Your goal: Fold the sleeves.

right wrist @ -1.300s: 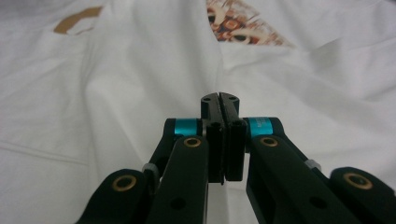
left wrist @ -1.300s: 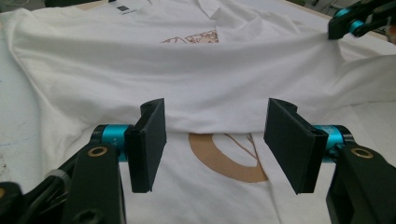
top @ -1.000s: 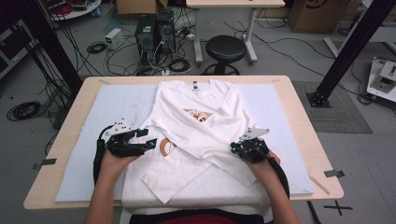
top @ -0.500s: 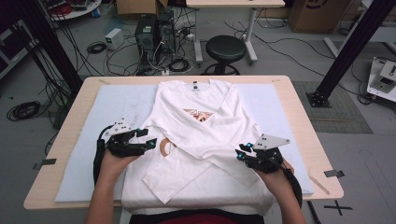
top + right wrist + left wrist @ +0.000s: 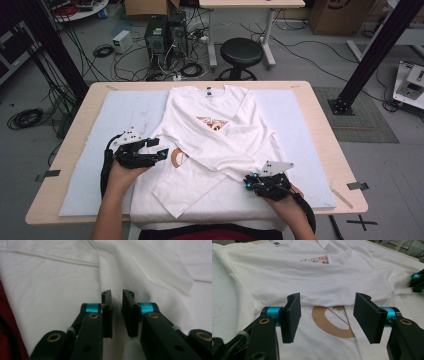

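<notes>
White cotton is spread over the middle of the pale wooden counter (image 5: 320, 125) in the high view: a white long-sleeved shirt with an orange print (image 5: 220, 145) is laid on a light blue-grey mat (image 5: 125, 110), collar away from the person, both sleeves folded across the body. The left claw (image 5: 159, 149) is held over the shirt's left edge, beside a round orange patch (image 5: 177, 158), with its jaws set apart. The right claw (image 5: 248, 181) is held low at the shirt's near right part, close to the counter's front edge, in the person's right hand (image 5: 285, 197). A black round stool (image 5: 241, 51) is seen on the floor beyond the counter.

From the left gripper view, the left claw (image 5: 327, 315) is shown moderately wide, nothing being pressed by its pads; a fold of the white shirt (image 5: 317, 282) and the orange patch (image 5: 334, 322) are seen between and beyond the jaws. The tip of the other claw is glimpsed at the right edge.

From the right gripper view, the right claw (image 5: 117, 312) is shown narrow, its jaws having just been closing, a slim gap being left between them. A raised ridge of shirt cloth (image 5: 140, 272) is seen running beyond the gap; whether cloth is pinched between the pads cannot be told.
</notes>
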Action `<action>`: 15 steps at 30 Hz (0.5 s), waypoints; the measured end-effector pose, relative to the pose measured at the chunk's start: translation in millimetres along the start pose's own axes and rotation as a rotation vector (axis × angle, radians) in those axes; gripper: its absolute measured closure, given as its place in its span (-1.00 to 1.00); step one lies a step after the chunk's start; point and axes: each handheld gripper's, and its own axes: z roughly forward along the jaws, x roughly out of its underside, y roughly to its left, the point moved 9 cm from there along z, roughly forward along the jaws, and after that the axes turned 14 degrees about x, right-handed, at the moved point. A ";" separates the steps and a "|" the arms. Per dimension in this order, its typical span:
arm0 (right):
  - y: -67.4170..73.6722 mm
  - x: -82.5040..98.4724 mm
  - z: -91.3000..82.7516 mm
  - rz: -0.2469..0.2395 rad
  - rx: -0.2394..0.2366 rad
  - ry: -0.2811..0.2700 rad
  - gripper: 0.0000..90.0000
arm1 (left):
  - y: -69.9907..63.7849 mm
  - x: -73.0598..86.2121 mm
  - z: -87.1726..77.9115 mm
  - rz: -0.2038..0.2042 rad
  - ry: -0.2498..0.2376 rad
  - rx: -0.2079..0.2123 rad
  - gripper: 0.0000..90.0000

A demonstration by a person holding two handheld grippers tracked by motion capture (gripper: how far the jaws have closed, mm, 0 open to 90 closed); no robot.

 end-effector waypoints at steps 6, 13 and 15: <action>3.5 -6.0 -7.0 -0.012 -0.021 -0.007 0.96 | -0.1 -0.6 -1.3 0.000 -0.006 0.000 -0.13; 30.6 -20.9 -41.1 -0.054 -0.101 -0.083 0.83 | 0.4 -0.2 -1.4 -0.001 -0.005 0.000 -0.13; 22.2 -20.2 -46.9 -0.041 -0.065 -0.095 0.75 | -0.2 -0.3 -1.0 0.001 -0.004 0.000 -0.13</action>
